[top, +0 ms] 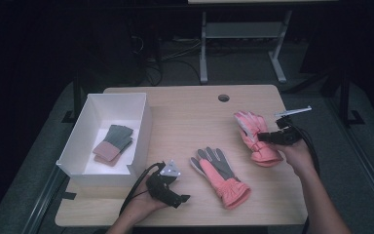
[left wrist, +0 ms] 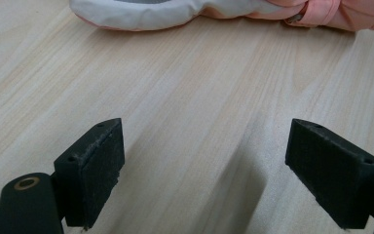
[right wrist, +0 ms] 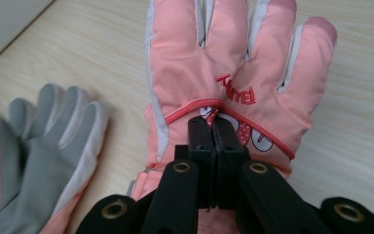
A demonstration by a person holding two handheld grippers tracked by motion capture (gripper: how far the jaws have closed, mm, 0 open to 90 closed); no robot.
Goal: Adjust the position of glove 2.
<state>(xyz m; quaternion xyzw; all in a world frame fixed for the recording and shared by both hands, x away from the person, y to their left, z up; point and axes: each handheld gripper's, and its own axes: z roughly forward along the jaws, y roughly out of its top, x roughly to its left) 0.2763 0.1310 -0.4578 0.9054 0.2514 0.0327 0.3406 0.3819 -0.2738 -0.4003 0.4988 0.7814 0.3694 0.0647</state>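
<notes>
Nearest the high camera, the left gripper (top: 184, 197) rests low over the near edge of the wooden table (top: 185, 117), held in the person's left hand (top: 143, 204). Its jaws stand wide apart with bare wood between them, as the left gripper view shows, and nothing touches the pads. Just beyond it lies a pink glove palm up (top: 221, 175), grey palm showing, fingers pointing away and its ruffled cuff toward the near edge; its pale edge runs across the top of the left gripper view (left wrist: 141, 14).

Farther right, the right gripper (top: 260, 137) has its jaws pressed together on the second pink glove (top: 255, 139), pinching a fold of fabric on the back of it, just below the red lettering, as the right gripper view shows (right wrist: 233, 78). This glove is back side up, fingers pointing away from the person, close to the table's right edge. The right hand (top: 297, 151) holds the gripper from the right. The two pink gloves lie near each other but apart.

On the left side of the table stands a white box (top: 141, 131), open at the top. Inside it lies a pair of grey and pink knit gloves (top: 113, 144), flat on the bottom.
</notes>
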